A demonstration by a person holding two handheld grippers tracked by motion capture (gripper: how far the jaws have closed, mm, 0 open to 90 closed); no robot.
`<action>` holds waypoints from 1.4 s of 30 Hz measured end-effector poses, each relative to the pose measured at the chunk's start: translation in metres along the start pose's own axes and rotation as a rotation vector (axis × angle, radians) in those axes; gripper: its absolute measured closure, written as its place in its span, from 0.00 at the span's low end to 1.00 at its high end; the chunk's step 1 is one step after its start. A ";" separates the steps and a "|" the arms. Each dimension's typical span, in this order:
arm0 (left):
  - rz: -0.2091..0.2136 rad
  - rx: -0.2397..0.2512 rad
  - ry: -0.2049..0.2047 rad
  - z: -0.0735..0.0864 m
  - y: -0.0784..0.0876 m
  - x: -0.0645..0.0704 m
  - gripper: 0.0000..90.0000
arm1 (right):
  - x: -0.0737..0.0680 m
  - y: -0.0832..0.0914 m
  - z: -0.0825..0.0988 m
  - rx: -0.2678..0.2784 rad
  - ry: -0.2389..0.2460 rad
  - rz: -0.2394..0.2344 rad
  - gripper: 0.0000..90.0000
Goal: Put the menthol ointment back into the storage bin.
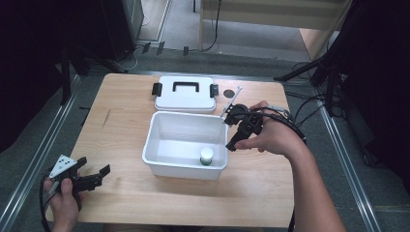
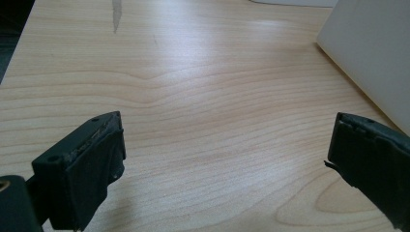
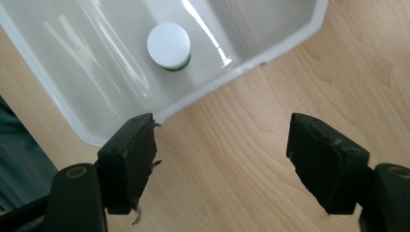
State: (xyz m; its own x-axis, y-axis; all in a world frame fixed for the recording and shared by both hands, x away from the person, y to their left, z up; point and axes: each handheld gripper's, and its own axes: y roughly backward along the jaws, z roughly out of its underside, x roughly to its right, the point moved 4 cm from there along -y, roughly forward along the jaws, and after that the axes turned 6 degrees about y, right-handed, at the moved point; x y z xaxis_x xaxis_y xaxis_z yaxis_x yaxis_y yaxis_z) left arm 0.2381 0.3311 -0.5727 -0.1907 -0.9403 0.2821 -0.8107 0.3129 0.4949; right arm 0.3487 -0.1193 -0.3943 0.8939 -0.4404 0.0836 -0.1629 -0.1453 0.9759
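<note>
Nearest the camera in the high view, the left claw (image 1: 94,175) sits at the near left corner of the surface (image 1: 121,193), held in the person's left hand (image 1: 63,195); its jaws stand wide apart with nothing but bare wood between them, as the left gripper view confirms, and the white bin's wall (image 2: 372,53) shows off to its right. Further in, the open white bin (image 1: 159,159) stands in the middle of the surface, and a small bottle (image 1: 207,155) with a white cap and a green band stands upright in its near right corner, close to the bin's right wall. The right claw (image 1: 232,135) hangs just outside that right wall, above the rim, its jaws parted about halfway and empty, with no thing between the pads. In the right gripper view the bottle (image 3: 168,46) lies ahead of and above the left-hand jaw, inside the rim (image 3: 232,72), cap facing the camera, so its long axis runs straight up from the bin floor. The right hand (image 1: 273,137) is plainly the nearer one to the bottle; the left is well apart from it across the bin. Beyond the bin, the white lid (image 1: 186,94) with its black handle lies flat at the far edge, touching or nearly touching the bin's far rim. My guess is that the lid is the next thing wanted, and it lies to the far left of the right claw.
</note>
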 end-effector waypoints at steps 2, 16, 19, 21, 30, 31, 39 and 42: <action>0.000 0.001 0.000 0.000 0.000 0.000 0.01 | 0.002 0.000 0.006 -0.002 -0.011 0.002 0.29; -0.002 0.000 -0.003 0.001 0.000 0.001 0.01 | 0.016 -0.017 0.053 -0.013 -0.110 -0.010 0.28; 0.000 -0.001 -0.004 0.001 0.000 0.001 0.01 | 0.019 -0.025 0.066 -0.010 -0.142 -0.014 0.25; -0.001 -0.001 -0.004 0.001 0.000 0.001 0.01 | 0.021 -0.030 0.073 -0.011 -0.156 -0.008 0.22; -0.003 0.000 -0.006 0.001 0.000 0.001 0.01 | 0.027 -0.048 0.106 -0.026 -0.231 0.035 0.15; -0.004 -0.001 -0.006 0.001 0.000 0.001 0.01 | 0.027 -0.050 0.110 -0.023 -0.243 0.044 0.15; -0.004 0.000 -0.006 0.001 0.000 0.001 0.01 | 0.032 -0.067 0.139 0.050 -0.350 0.094 0.15; -0.005 -0.001 -0.006 0.001 0.000 0.001 0.01 | 0.031 -0.073 0.148 0.082 -0.374 0.108 0.14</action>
State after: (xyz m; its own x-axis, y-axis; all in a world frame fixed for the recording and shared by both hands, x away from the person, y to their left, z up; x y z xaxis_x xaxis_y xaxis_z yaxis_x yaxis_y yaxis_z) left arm 0.2372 0.3302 -0.5729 -0.1903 -0.9425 0.2747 -0.8111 0.3086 0.4969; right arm 0.3264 -0.2534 -0.4933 0.6588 -0.7468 0.0907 -0.2937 -0.1443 0.9449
